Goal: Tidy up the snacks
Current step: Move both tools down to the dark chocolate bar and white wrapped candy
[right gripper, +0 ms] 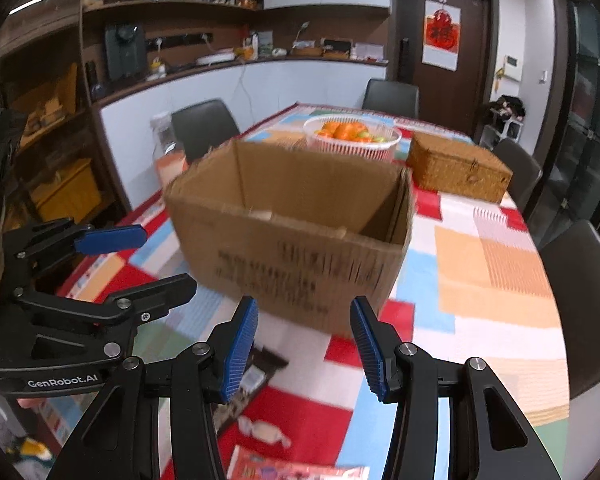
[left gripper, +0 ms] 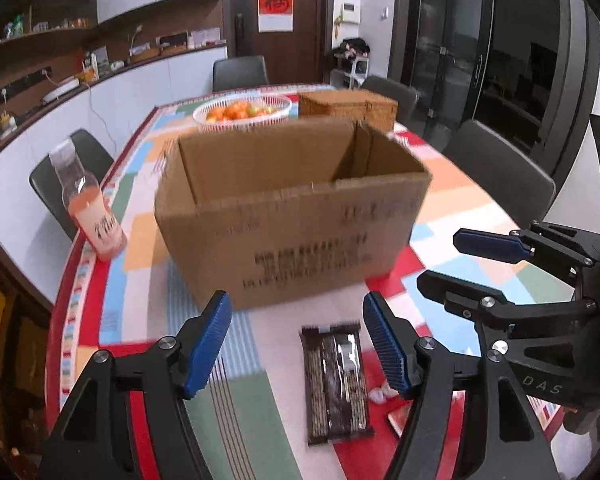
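Observation:
An open cardboard box stands in the middle of the colourful table; it also shows in the right wrist view. A dark snack packet lies flat on the table between my left gripper's open blue fingers, below them. A white wrapped candy and a red snack packet lie under my right gripper, which is open and empty. The candy and red packet peek out by my left gripper's right finger. Each gripper shows in the other's view, the right and the left.
A bottle of orange drink stands at the table's left edge. A white basket of oranges and a wicker box sit behind the cardboard box. Dark chairs ring the table. A counter runs along the left wall.

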A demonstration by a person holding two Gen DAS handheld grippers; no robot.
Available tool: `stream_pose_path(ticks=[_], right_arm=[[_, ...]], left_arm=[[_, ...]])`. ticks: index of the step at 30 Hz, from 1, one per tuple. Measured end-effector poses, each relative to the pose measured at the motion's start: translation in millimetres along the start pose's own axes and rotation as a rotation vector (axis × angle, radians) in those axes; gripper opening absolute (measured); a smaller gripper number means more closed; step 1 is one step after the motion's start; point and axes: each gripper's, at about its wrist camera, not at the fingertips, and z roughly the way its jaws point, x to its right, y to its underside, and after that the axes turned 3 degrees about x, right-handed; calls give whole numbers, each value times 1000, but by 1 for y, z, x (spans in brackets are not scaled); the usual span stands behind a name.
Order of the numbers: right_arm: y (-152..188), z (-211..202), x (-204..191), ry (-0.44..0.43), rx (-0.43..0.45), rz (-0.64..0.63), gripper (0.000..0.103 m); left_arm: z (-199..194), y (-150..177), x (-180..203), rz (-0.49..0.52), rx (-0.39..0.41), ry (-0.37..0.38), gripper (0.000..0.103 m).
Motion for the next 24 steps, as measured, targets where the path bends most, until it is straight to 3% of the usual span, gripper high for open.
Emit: stream_pose_path(ticks=[12, 24], right_arm=[[58, 24, -16, -70, -200, -78, 49], [89, 52, -22, -107, -333, -143, 49]], left_arm=[[18, 54, 13, 24, -149, -4, 68], [43, 76, 14, 27, -253, 2, 68]])
